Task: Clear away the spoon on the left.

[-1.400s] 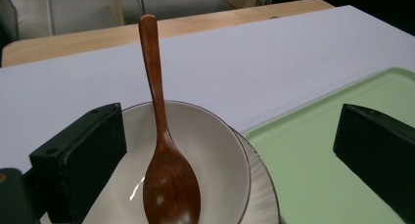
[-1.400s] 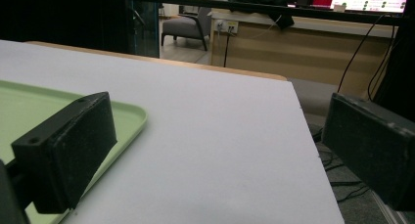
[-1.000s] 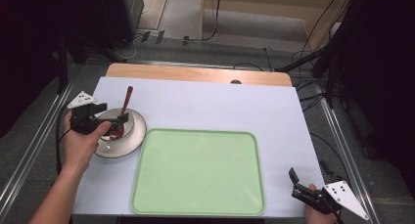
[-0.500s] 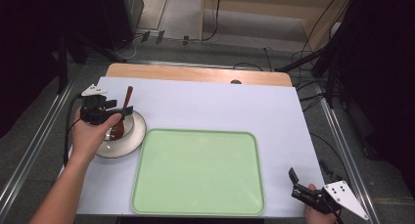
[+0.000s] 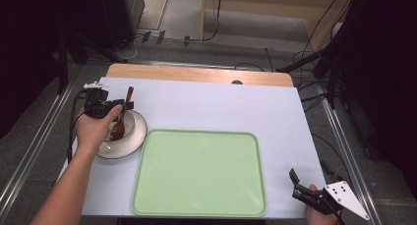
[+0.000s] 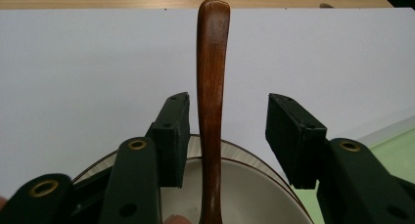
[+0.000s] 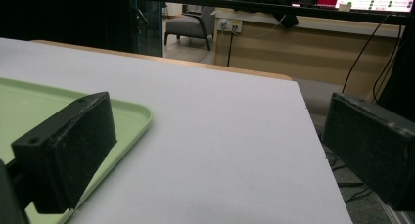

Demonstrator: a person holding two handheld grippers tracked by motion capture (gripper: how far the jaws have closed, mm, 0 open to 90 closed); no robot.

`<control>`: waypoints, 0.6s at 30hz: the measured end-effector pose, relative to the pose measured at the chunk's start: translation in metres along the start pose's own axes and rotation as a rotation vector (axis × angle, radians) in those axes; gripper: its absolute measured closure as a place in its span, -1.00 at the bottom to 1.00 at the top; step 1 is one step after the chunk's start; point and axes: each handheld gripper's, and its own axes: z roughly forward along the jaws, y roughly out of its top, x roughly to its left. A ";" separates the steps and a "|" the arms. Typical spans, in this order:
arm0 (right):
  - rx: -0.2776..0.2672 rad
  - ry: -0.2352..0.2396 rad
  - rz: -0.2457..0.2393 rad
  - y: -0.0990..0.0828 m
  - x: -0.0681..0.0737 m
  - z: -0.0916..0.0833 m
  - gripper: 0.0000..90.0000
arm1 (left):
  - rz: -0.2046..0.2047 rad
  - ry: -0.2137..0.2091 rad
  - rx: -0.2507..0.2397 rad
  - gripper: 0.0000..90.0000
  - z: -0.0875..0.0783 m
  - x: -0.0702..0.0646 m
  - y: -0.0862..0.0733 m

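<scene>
A brown wooden spoon (image 6: 212, 77) lies in a white bowl (image 6: 254, 185) with its handle sticking out over the rim toward the far side. The bowl (image 5: 135, 136) sits on a plate at the table's left. My left gripper (image 6: 227, 136) is open, its jaws on either side of the spoon handle without touching it; from above, the left gripper (image 5: 120, 107) hovers over the bowl's far edge by the spoon (image 5: 129, 95). My right gripper (image 5: 300, 183) rests open at the table's near right corner, with nothing between its jaws (image 7: 220, 155).
A light green tray (image 5: 199, 173) lies empty in the middle near the front edge; its corner (image 7: 132, 119) is left of the right gripper. The white table mat (image 5: 236, 107) stretches back to a wooden strip (image 5: 196, 75). Cables hang off the right side.
My left hand and gripper moved away from me, from over the plate's middle to the bowl's far rim, ending astride the spoon handle. The right gripper stayed still.
</scene>
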 end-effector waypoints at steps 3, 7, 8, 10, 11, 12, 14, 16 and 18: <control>0.001 -0.001 0.004 0.000 0.000 0.000 -1.00 | -0.022 -0.005 0.006 0.19 0.002 0.000 0.004; -0.002 -0.001 0.004 0.000 -0.001 0.000 -1.00 | -0.046 -0.004 0.045 0.29 0.008 0.001 0.007; -0.002 -0.001 0.005 0.000 -0.001 0.000 -1.00 | -0.054 -0.001 0.057 0.31 0.009 0.001 0.008; -0.003 0.001 0.005 0.000 -0.001 0.000 -1.00 | -0.062 0.014 0.071 0.34 0.011 0.003 0.009; -0.002 0.001 0.005 0.000 -0.001 0.000 -1.00 | -0.071 0.018 0.076 0.36 0.012 0.004 0.009; -0.002 0.002 0.006 0.000 -0.001 0.000 -1.00 | -0.081 0.012 0.078 0.37 0.012 0.005 0.009; -0.003 0.003 0.005 0.000 -0.001 -0.001 -1.00 | -0.089 0.001 0.082 0.46 0.012 0.007 0.009; -0.002 0.002 0.006 0.000 -0.002 -0.001 -1.00 | -0.093 -0.005 0.094 0.51 0.012 0.008 0.009; -0.002 0.003 0.005 0.000 -0.002 0.000 -1.00 | -0.105 -0.026 0.110 0.65 0.012 0.009 0.009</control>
